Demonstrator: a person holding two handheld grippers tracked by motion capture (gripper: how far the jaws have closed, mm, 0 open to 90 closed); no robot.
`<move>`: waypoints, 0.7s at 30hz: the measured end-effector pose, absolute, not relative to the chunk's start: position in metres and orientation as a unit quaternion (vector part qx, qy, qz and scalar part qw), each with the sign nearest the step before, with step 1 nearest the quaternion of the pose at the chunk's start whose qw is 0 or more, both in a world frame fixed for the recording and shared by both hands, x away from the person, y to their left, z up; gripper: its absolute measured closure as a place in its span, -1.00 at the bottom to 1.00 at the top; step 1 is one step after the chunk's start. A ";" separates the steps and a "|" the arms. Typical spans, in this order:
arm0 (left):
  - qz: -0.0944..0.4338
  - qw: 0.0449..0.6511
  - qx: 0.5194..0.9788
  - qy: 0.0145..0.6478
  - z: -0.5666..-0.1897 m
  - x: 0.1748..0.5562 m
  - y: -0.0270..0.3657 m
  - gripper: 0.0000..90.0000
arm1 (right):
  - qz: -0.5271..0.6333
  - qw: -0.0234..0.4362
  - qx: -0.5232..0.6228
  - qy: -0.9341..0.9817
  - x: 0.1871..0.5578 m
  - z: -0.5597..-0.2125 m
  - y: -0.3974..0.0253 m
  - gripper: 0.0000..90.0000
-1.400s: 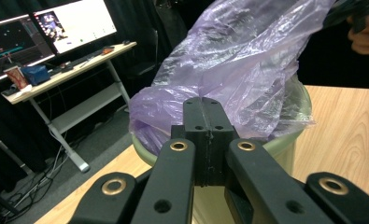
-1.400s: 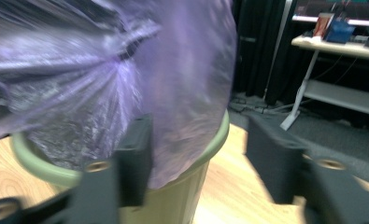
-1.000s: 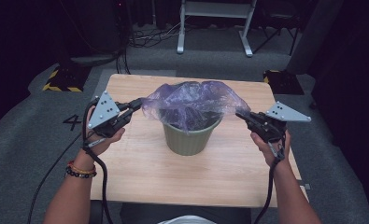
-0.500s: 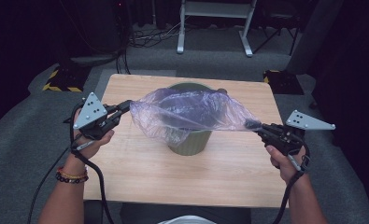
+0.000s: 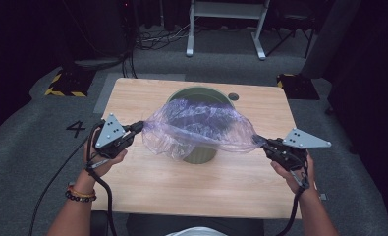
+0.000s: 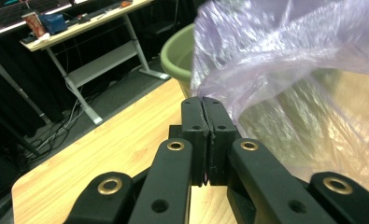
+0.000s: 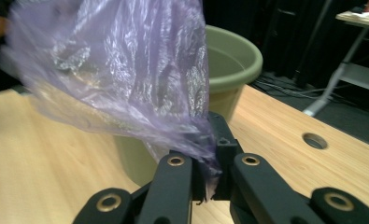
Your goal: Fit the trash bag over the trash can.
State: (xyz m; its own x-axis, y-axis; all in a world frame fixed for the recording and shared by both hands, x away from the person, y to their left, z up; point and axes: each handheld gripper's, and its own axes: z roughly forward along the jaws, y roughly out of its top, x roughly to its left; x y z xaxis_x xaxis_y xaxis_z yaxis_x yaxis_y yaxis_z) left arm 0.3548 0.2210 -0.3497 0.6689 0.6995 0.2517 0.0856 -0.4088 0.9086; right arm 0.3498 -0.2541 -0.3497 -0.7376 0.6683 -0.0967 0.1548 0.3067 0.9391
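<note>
A clear purple plastic bag (image 5: 196,129) hangs stretched wide in the air over the near side of a green bucket (image 5: 201,94) in the middle of the table. My left gripper (image 5: 138,126) is shut on the bag's left edge, and my right gripper (image 5: 258,140) is shut on its right edge. In the left gripper view the jaws (image 6: 203,103) pinch the film of the bag (image 6: 285,70) with the bucket rim (image 6: 175,46) behind. In the right gripper view the bag (image 7: 126,65) bunches into the shut jaws (image 7: 210,154), and the bucket (image 7: 229,65) stands behind it.
The light wooden table (image 5: 196,187) has a round cable hole (image 5: 233,97) at the back right. A metal-legged desk (image 5: 226,19) and cables stand on the grey floor beyond. A floor mark "4" (image 5: 76,129) lies left of the table.
Both grippers have pulled apart and toward the near edge, lifting the bag off the bucket's rim and stretching it wide. The bucket's far rim is now uncovered.
</note>
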 end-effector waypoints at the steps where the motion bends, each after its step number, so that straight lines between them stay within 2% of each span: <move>1: 0.318 0.477 0.779 0.253 -0.353 0.357 0.219 0.97 | 0.526 0.242 0.266 0.771 0.352 -0.352 -0.253 1.00; 8: 0.297 0.452 0.795 0.275 -0.374 0.375 0.219 1.00 | 0.509 0.223 0.287 0.780 0.374 -0.380 -0.252 1.00; 16: 0.288 0.432 0.806 0.284 -0.391 0.381 0.218 1.00 | 0.478 0.195 0.301 0.801 0.382 -0.398 -0.253 1.00; 21: 0.289 0.419 0.812 0.284 -0.400 0.381 0.214 1.00 | 0.463 0.196 0.307 0.808 0.384 -0.409 -0.253 1.00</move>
